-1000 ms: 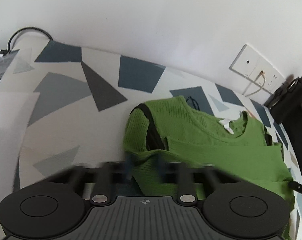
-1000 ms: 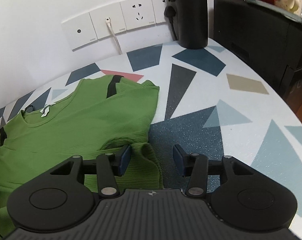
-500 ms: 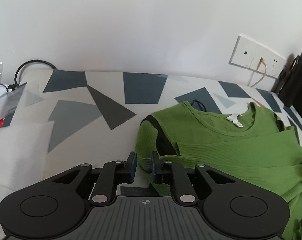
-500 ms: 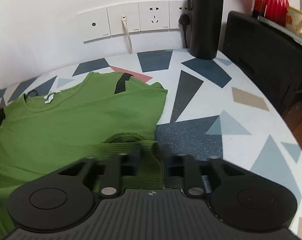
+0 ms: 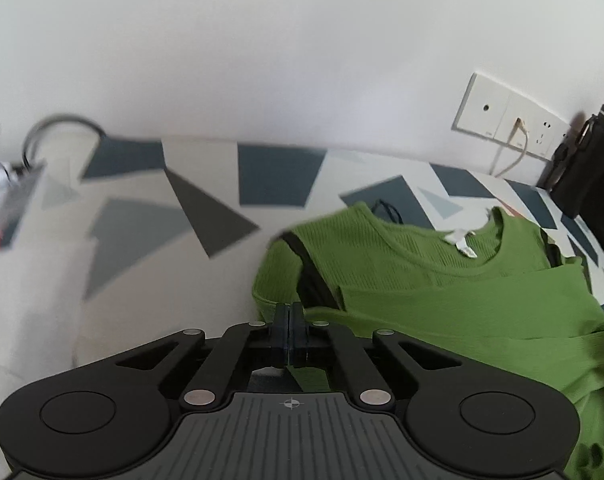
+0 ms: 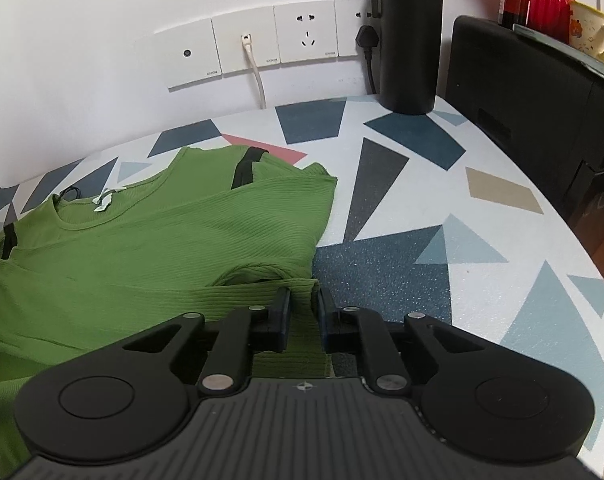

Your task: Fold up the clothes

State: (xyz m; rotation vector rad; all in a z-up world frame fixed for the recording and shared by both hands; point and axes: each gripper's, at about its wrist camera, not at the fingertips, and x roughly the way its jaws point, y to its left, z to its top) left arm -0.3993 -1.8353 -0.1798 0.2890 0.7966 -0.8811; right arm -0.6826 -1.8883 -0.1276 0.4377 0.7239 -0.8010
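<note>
A green ribbed top [image 5: 442, 300] with black shoulder straps lies partly folded on the patterned table [image 5: 142, 220]. In the left wrist view my left gripper [image 5: 289, 314] is shut, its fingertips pinched together on the top's near left edge. In the right wrist view the same top [image 6: 162, 248] spreads to the left, its white neck label up. My right gripper [image 6: 303, 300] is shut on a folded band of green fabric at the top's near right corner, and the cloth fills the narrow gap between the pads.
A black bottle [image 6: 408, 36] stands by the wall sockets [image 6: 262, 48] at the back. A black box [image 6: 534, 92] with a red vase and a mug sits at the right. A cable [image 5: 62, 128] and clutter lie far left. Bare table [image 6: 482, 240] stretches right of the top.
Both grippers went from open to shut on the top's near edge. The left view has swung slightly, and the right gripper has moved nearer to the fold.
</note>
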